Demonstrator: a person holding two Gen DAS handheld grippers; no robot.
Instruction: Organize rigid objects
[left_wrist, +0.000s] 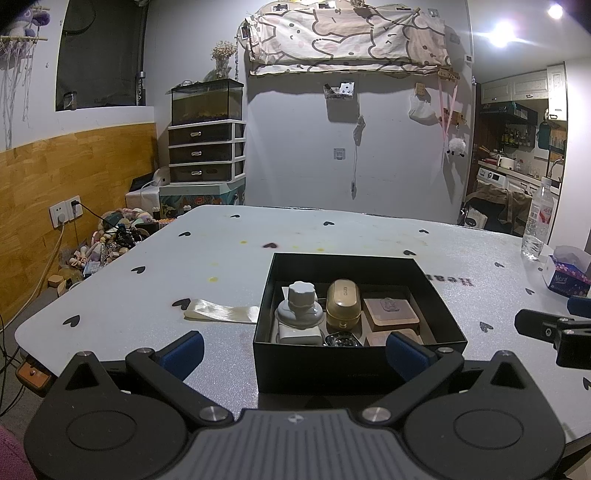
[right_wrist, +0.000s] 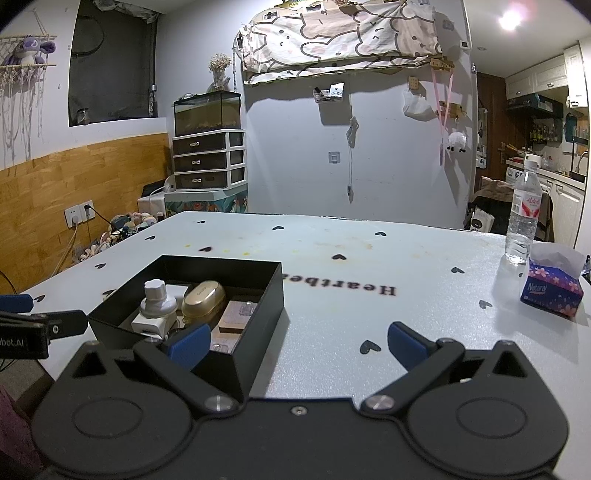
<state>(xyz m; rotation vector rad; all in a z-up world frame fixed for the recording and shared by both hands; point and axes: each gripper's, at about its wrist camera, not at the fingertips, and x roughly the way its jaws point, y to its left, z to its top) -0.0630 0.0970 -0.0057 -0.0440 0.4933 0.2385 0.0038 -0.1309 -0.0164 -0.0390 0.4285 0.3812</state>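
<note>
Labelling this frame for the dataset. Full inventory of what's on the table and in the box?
box: 1, black, open, table centre
grey bottle: 1, grey-white, upright, box left
charger: 1, white, box front left, under the bottle
gold case: 1, gold, box middle
wooden blocks: 2 seen, tan with pinkish tops, box right
round item: 1, dark, box front, unclear what
strip: 1, pale glossy, on table left of box
water bottle: 1, clear, table far right
tissue pack: 1, blue-purple floral, beside water bottle
table: 1, white with black hearts
left gripper: black, blue pads, open, empty
right gripper: same, open, empty
</note>
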